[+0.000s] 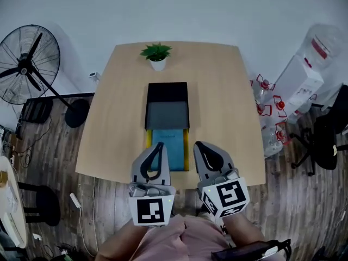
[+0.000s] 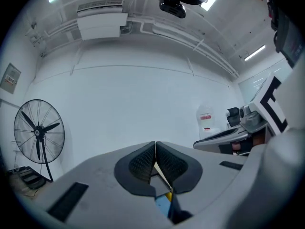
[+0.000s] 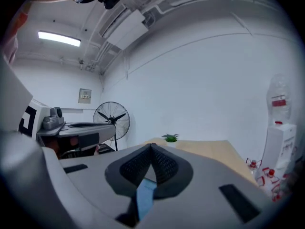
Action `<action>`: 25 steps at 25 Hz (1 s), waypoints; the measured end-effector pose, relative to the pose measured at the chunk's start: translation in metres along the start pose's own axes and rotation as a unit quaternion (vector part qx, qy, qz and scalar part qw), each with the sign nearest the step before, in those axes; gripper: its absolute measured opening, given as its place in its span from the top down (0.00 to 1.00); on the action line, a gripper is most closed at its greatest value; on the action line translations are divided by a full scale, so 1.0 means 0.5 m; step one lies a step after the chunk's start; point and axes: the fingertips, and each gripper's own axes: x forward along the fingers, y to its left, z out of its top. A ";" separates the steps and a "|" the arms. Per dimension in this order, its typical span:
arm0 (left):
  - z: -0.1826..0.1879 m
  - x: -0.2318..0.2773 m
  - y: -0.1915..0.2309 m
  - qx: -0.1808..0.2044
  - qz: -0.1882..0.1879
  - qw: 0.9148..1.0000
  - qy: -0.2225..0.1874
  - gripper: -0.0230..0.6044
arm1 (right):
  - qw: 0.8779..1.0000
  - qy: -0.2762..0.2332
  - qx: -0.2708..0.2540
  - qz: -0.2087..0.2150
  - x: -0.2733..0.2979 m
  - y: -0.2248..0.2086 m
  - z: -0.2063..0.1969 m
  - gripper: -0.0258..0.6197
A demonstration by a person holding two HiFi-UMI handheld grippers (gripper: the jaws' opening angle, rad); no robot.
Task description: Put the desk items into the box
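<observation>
In the head view a stack lies on the middle of the wooden table (image 1: 217,91): a black box (image 1: 167,92) at the far end, a grey flat item (image 1: 167,116) over it, and a blue flat item with yellow edges (image 1: 168,145) nearest me. My left gripper (image 1: 158,145) and right gripper (image 1: 199,144) hover at the table's near edge, either side of the blue item. Both are shut with nothing held. The left gripper view shows shut pads (image 2: 143,163) with a sliver of blue and yellow below. Blue also shows under the shut right gripper (image 3: 151,149).
A small potted plant (image 1: 156,55) stands at the table's far edge. A floor fan (image 1: 24,64) is at the left, a water dispenser (image 1: 304,78) with bottles at the right, and a black chair (image 1: 326,135) beyond it. A white wall is behind.
</observation>
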 end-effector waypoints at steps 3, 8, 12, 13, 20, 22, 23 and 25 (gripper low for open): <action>0.048 -0.002 -0.014 0.004 0.008 1.000 -0.015 0.94 | 0.999 -0.034 -0.032 -0.011 -0.033 -0.016 0.057 0.96; 0.102 -0.001 -0.048 0.031 0.016 0.999 -0.038 0.94 | 0.996 -0.066 -0.048 -0.030 -0.085 -0.049 0.099 0.96; 0.111 -0.003 -0.071 0.023 0.013 0.999 -0.039 0.94 | 0.996 -0.073 -0.048 -0.032 -0.105 -0.064 0.103 0.96; 0.113 -0.003 -0.077 0.020 0.012 0.999 -0.039 0.94 | 0.995 -0.075 -0.049 -0.031 -0.109 -0.067 0.103 0.96; 0.117 -0.011 -0.094 0.024 0.015 0.999 -0.040 0.94 | 0.995 -0.080 -0.056 -0.032 -0.122 -0.072 0.102 0.96; 0.117 -0.013 -0.093 0.023 0.017 0.999 -0.038 0.94 | 0.995 -0.082 -0.053 -0.030 -0.125 -0.070 0.103 0.96; 0.117 -0.013 -0.093 0.022 0.018 0.999 -0.037 0.94 | 0.995 -0.082 -0.053 -0.030 -0.126 -0.070 0.103 0.96; 0.116 -0.014 -0.093 0.021 0.019 0.999 -0.036 0.94 | 0.995 -0.082 -0.052 -0.029 -0.127 -0.069 0.102 0.96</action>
